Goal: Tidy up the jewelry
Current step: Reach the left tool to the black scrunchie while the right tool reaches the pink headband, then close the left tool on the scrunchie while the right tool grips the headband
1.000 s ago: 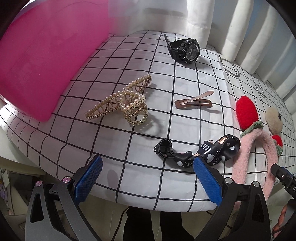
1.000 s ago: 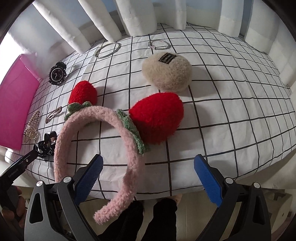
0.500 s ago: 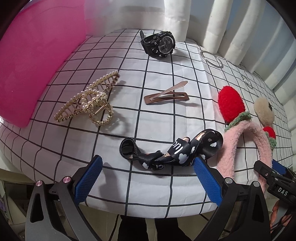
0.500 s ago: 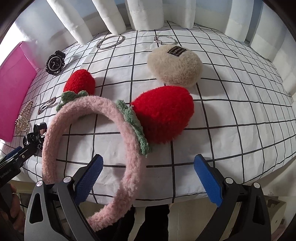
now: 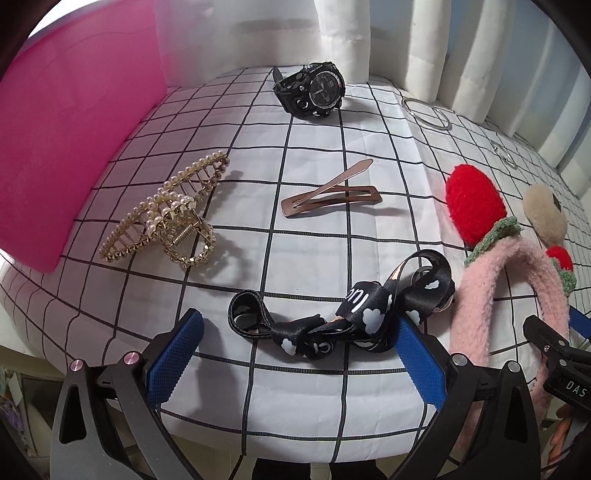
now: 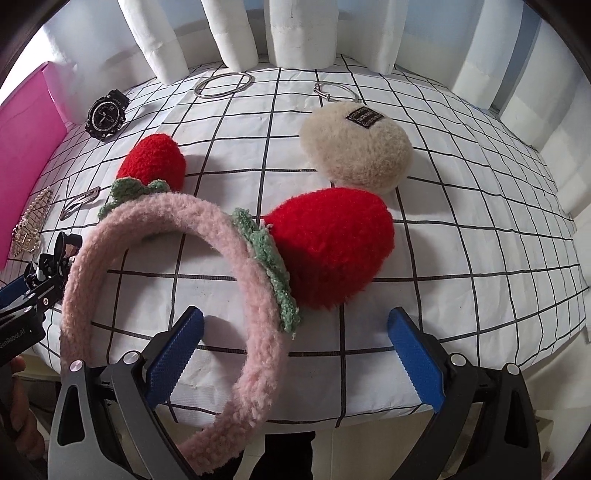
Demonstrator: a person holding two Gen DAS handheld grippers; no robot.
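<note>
My left gripper [image 5: 299,354] is open at the near table edge, its blue fingers on either side of a black cloud-print ribbon bow [image 5: 343,317]. Beyond lie a gold pearl claw clip [image 5: 166,218], a brown snap clip [image 5: 332,197] and a black watch [image 5: 314,92]. My right gripper [image 6: 295,354] is open too, just short of a pink fuzzy headband [image 6: 177,251] with red strawberry ears [image 6: 332,243]; the band's near end passes between its fingers. A beige plush keyring [image 6: 358,147] and a silver bangle [image 6: 223,84] rest farther back.
A pink box [image 5: 62,110] stands at the table's left side. White curtain folds [image 6: 295,33] hang behind the grid-patterned tablecloth [image 6: 461,221]. The left gripper's body [image 6: 22,306] shows at the left in the right wrist view, and a hand [image 6: 16,402] below it.
The left gripper has shifted right and closer to the black bow, which now sits between its fingers. The right gripper has crept forward over the headband's near end.
</note>
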